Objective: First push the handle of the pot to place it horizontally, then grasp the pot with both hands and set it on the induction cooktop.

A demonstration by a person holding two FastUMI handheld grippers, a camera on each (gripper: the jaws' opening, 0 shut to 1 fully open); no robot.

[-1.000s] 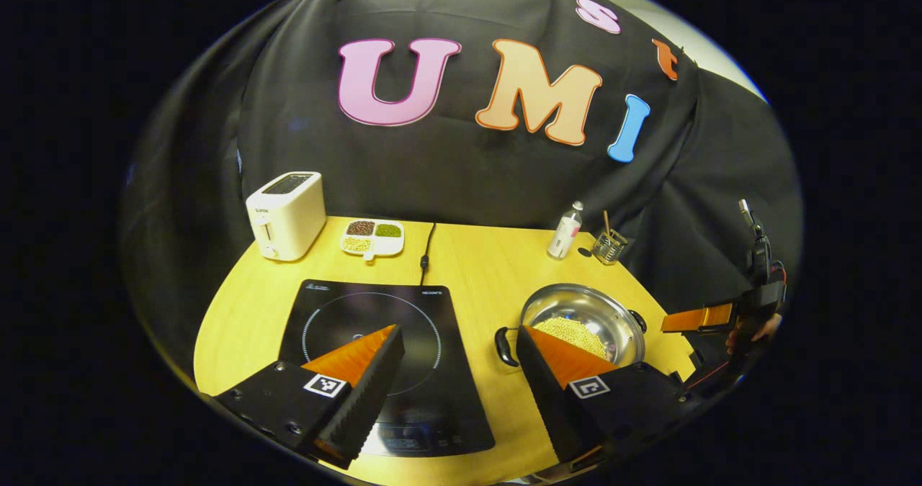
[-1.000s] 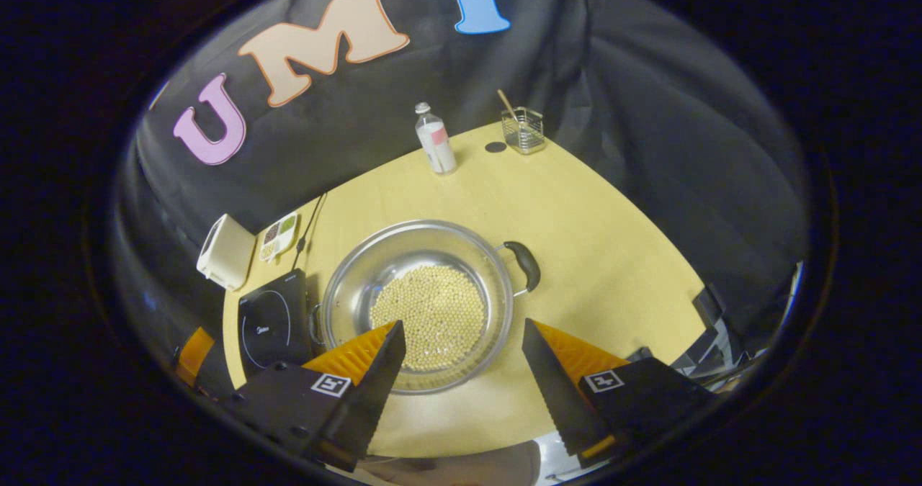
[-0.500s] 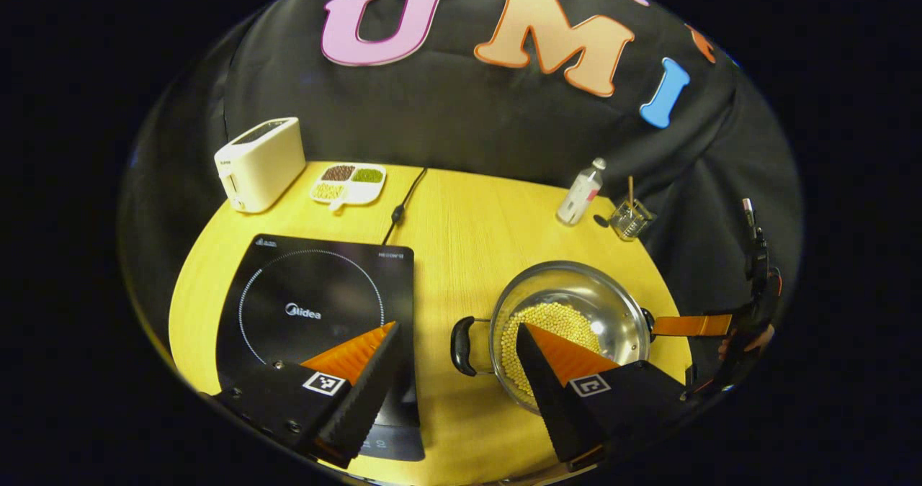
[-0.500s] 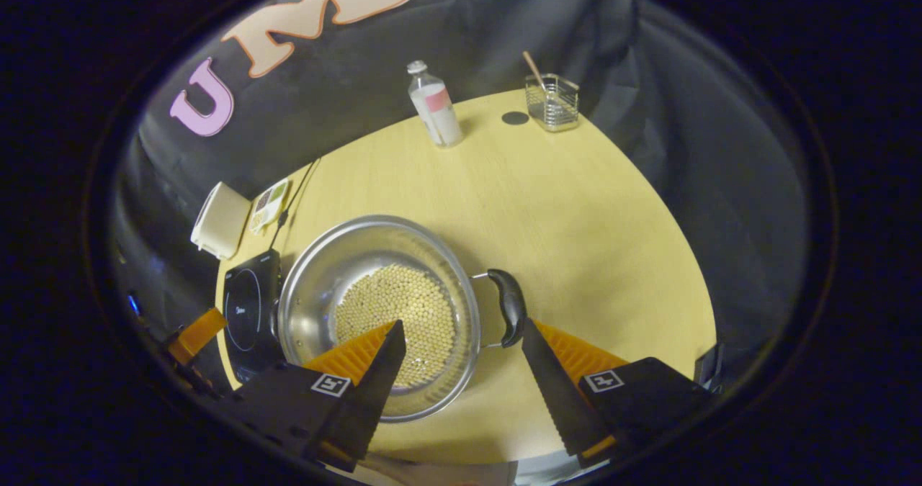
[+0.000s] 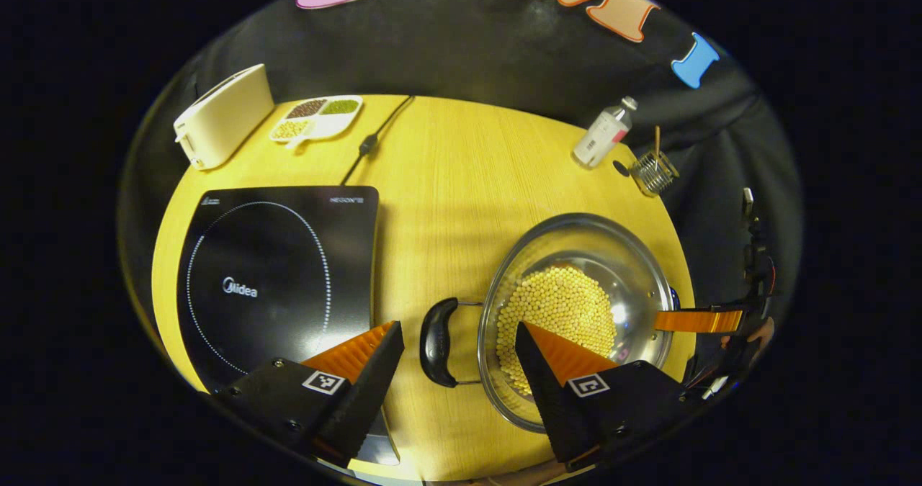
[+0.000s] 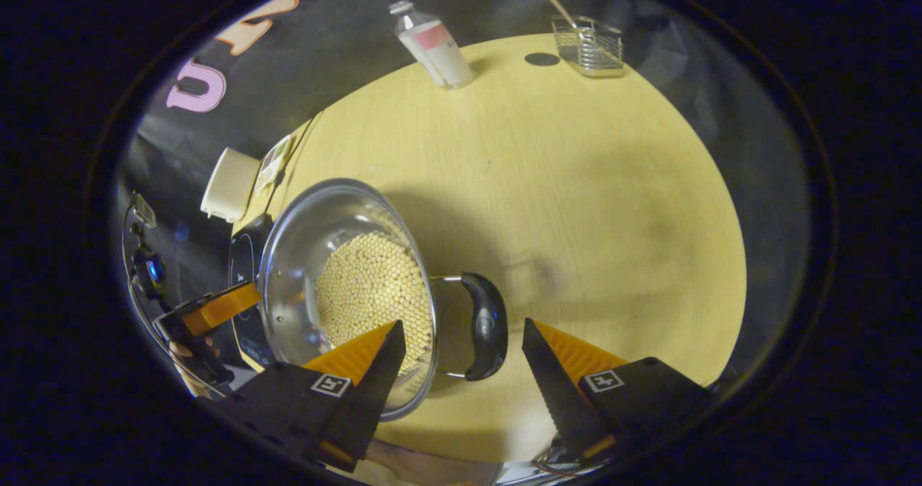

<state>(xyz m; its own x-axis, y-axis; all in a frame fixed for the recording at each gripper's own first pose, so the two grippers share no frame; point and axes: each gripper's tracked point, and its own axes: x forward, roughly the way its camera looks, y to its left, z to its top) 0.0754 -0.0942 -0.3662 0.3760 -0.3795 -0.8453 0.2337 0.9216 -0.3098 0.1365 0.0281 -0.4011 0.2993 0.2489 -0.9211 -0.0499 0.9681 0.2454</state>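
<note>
Item: left claw (image 5: pixel 459 345). Fingers spread wide, clamped on nothing. I have it above the pot's left handle (image 5: pixel 437 342), which sits in the gap between the fingers.

Item: right claw (image 6: pixel 461 345). Fingers likewise apart and empty, straddling the pot's right handle (image 6: pixel 485 325). In the left gripper view this claw (image 5: pixel 697 320) shows beyond the pot's far rim.

Item: pot (image 5: pixel 576 313). Steel, holding a heap of pale beans (image 5: pixel 558 313). It stands on the tabletop (image 5: pixel 461 176), on the right half, beside the induction cooktop (image 5: pixel 274 270) but apart from it, with a strip of bare wood between. Its two handles appear to lie roughly along the line joining my claws, so I judge the push step done and the two-handed grasp the step in hand.

Method, as I judge it:
- Lower both claws until each handle bar lies deep between the fingers, not at the tips.
- Close both together, so that neither side shoves the pot sideways.
- Lift level and evenly; a tilt would send the beans rolling or spilling.
- Carry left, centre over the cooktop's ring marking (image 5: pixel 317 219), and set down flat.

Other stock at the tabletop's far edge: toaster (image 5: pixel 220 115), divided dish (image 5: pixel 317 117), bottle (image 5: pixel 603 133), wire holder (image 5: pixel 652 171).
</note>
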